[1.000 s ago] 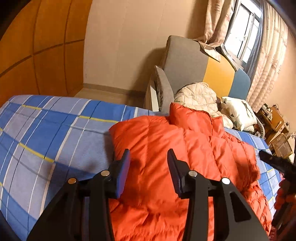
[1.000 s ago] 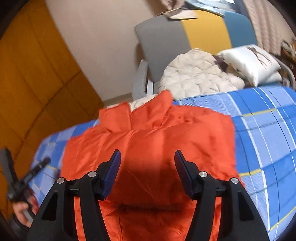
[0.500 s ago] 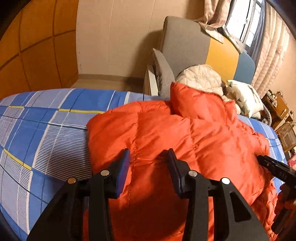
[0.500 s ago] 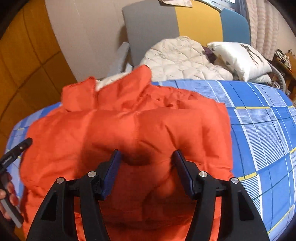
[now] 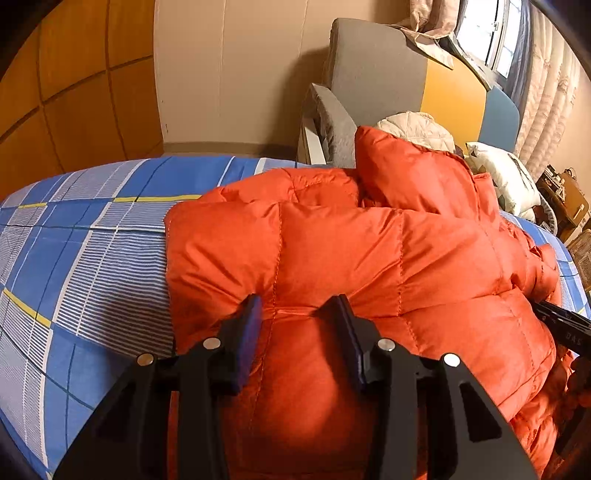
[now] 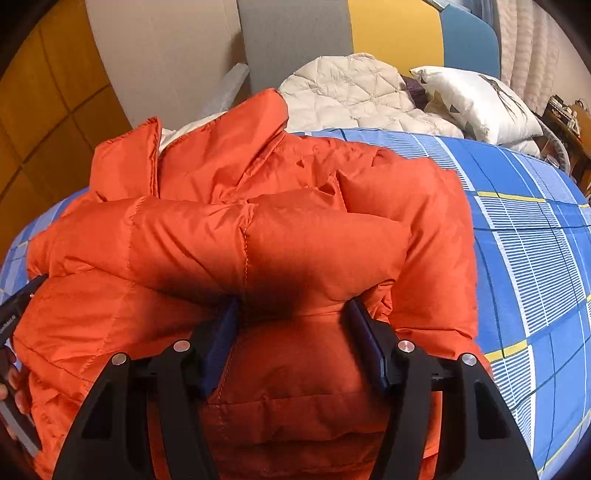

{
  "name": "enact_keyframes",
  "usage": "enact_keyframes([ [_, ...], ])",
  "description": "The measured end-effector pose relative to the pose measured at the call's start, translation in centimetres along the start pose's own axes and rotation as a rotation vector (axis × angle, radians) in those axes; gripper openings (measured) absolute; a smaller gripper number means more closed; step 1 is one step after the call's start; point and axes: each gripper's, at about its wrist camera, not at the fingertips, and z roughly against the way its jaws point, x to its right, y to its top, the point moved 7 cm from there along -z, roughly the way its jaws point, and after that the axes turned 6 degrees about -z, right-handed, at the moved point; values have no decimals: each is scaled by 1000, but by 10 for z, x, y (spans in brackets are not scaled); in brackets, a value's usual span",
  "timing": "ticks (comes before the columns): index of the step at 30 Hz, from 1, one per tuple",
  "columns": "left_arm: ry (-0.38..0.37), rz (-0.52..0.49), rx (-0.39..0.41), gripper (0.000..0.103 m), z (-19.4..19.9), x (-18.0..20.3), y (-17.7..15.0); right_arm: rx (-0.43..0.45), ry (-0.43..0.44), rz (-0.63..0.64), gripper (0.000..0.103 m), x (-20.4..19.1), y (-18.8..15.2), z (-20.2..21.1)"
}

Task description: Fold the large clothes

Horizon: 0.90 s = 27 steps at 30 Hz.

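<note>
Lying across the blue checked bedsheet (image 5: 92,258), collar end toward the headboard (image 6: 295,33): an orange puffer jacket (image 5: 369,251), folded over on itself. Pressing into its near edge on the left side, the left gripper (image 5: 297,306), jaws part-open with a ridge of quilted fabric bulging between them. Doing likewise on the jacket's right side, the right gripper (image 6: 293,308), jaws spread somewhat wider, tips sinking into a padded fold. Possibly pinching the cloth in both cases, though contact of the pads being hidden by the puffed fabric, not telling for certain. Resting beyond the jacket, a cream quilted coat (image 6: 351,88) and a white pillow (image 6: 476,99).
</note>
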Motion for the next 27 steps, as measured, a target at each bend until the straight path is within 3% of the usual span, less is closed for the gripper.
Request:
enact_keyframes([
  [4, 42, -11, 8, 42, 14, 5, -1, -6, -17, -1, 60, -1, 0, 2],
  [6, 49, -37, 33, 49, 30, 10, -3, -1, -6, -16, 62, 0, 1, 6],
  [10, 40, -55, 102, 56, 73, 17, -13, 28, 38, -48, 82, -1, -1, 28],
  [19, 11, -33, 194, 66, 157, 18, -46, 34, 75, -83, 83, 4, -38, 74],
  [27, 20, -34, 252, 74, 215, 19, -84, 18, 75, -138, 89, 29, -94, 118],
])
